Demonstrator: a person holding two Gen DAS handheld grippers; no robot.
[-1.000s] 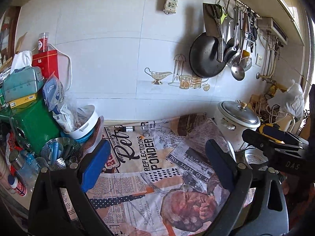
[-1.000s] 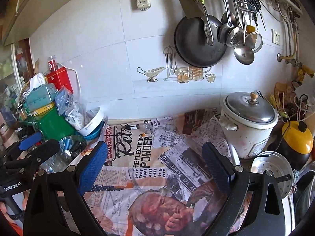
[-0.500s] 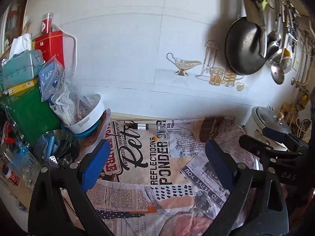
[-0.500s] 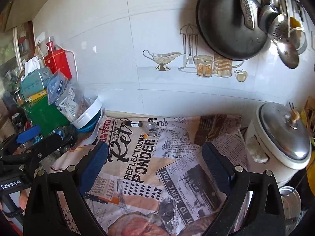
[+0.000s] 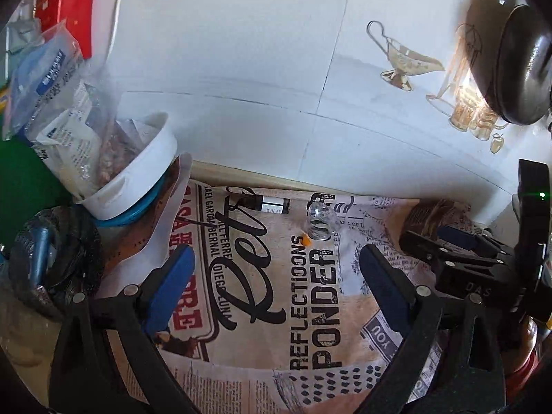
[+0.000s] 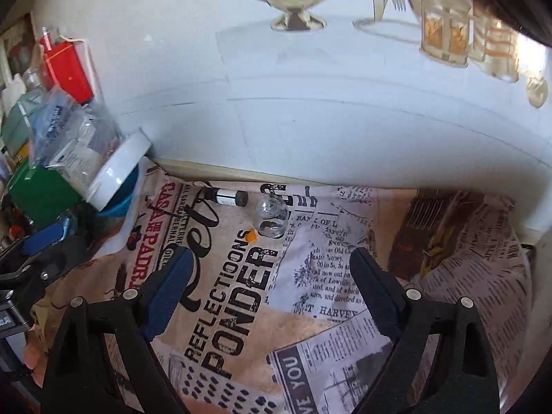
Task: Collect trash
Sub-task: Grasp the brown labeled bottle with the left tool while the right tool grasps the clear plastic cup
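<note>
- Small clear glass vial [image 6: 271,219]: stands upright near the back edge of the table [image 6: 345,293], on the newsprint-pattern cover, well short of both grippers. Judged light, rigid, smooth and breakable; likely to tip or skid if nudged from one side. Best hold: across the round body, low down, pads on opposite sides, gentle squeeze.
- Orange scrap [image 6: 251,235]: lies flat on the cover, just beside the vial's base on its left. Judged tiny and almost weightless; hard to pinch off a flat sheet, so fingertips need to meet at cover level.
- Dark tube with white label [image 6: 226,196]: lies on its side along the back edge, left of the vial. Judged light and stiff, liable to roll; take it across the labelled middle.
- Right hand-held gripper [image 6: 269,296]: jaws spread wide, having just narrowed slightly, nothing between the pads.
- Left hand-held gripper [image 5: 276,293]: jaws spread wide, empty, aimed at the same stretch of cover.
- White tub [image 5: 134,186]: tilted at the table's left edge, stuffed with packets.
</note>
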